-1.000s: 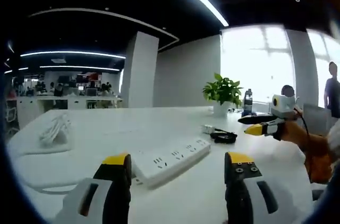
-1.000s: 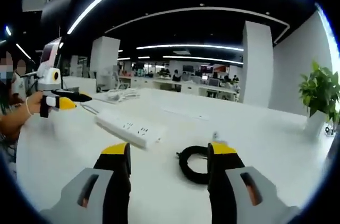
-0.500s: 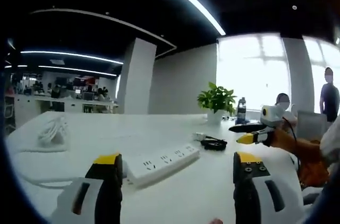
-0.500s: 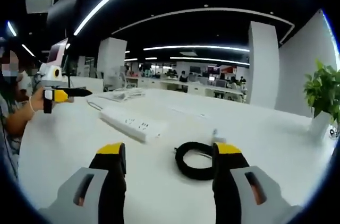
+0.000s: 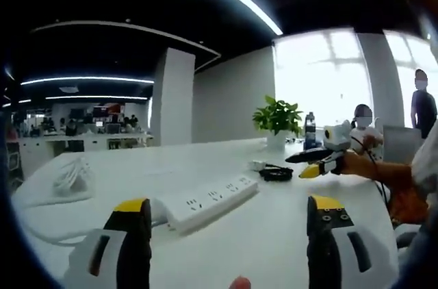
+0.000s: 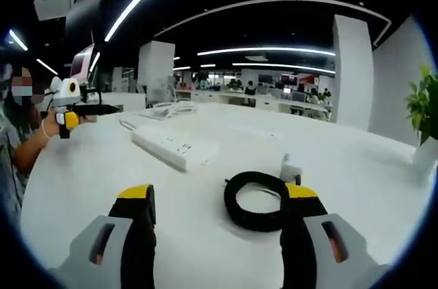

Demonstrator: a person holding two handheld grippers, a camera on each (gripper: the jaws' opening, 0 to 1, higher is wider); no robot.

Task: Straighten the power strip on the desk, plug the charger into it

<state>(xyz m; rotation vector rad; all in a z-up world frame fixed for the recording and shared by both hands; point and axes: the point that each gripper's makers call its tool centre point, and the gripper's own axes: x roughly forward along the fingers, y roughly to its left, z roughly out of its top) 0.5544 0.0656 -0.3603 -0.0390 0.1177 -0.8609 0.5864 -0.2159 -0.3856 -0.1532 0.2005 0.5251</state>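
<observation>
Both grippers [image 5: 229, 217] [image 6: 217, 207] wide open, empty; power strip [image 5: 211, 200] angled on desk [image 5: 274, 234], coiled charger cable [image 6: 256, 200] beside it, potted plant [image 5: 277, 121] behind.

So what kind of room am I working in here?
Most likely an open-plan office: a big white desk with a power strip, rows of workstations behind, strip lights overhead, a potted plant.

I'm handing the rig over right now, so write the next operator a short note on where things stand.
Left gripper: open, empty, above the desk near the power strip.
Right gripper: open, empty, just short of the charger and its coiled black cable.
The power strip lies at an angle across the desk, nothing plugged into it.
Done: nothing yet.
Left: straighten the strip, pick up the charger, plug it in.
</observation>
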